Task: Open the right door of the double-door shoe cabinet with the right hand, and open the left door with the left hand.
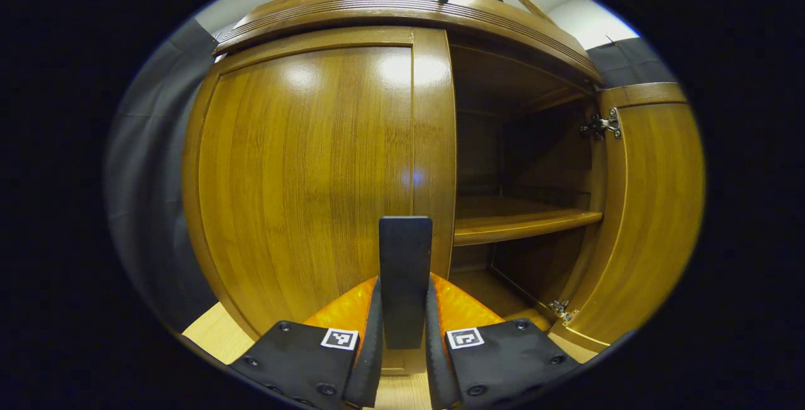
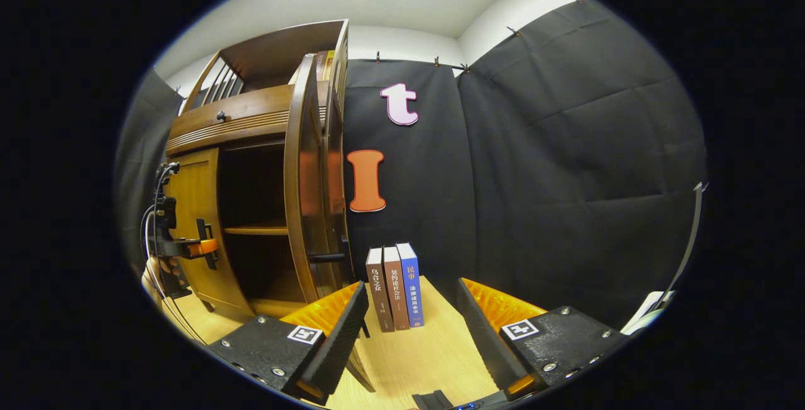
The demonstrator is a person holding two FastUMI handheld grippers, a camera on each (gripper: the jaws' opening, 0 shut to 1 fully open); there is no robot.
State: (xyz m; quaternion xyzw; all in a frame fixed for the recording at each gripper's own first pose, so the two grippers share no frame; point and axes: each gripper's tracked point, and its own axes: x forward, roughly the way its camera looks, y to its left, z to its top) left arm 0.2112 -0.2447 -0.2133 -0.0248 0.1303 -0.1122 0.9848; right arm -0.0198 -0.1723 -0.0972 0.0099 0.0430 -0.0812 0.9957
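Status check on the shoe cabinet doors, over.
Left tongs shut on left door handle; left door closed. Right tongs open, holding nothing. Right door swung wide. Three books stand beside the cabinet.

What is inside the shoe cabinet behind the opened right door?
A bare wooden shelf and dark empty compartments; the half behind the closed left door is hidden.

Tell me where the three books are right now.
In the right gripper view, the three books stand upright in a row on the wooden floor, against the black cloth wall, just right of the cabinet's open right door.
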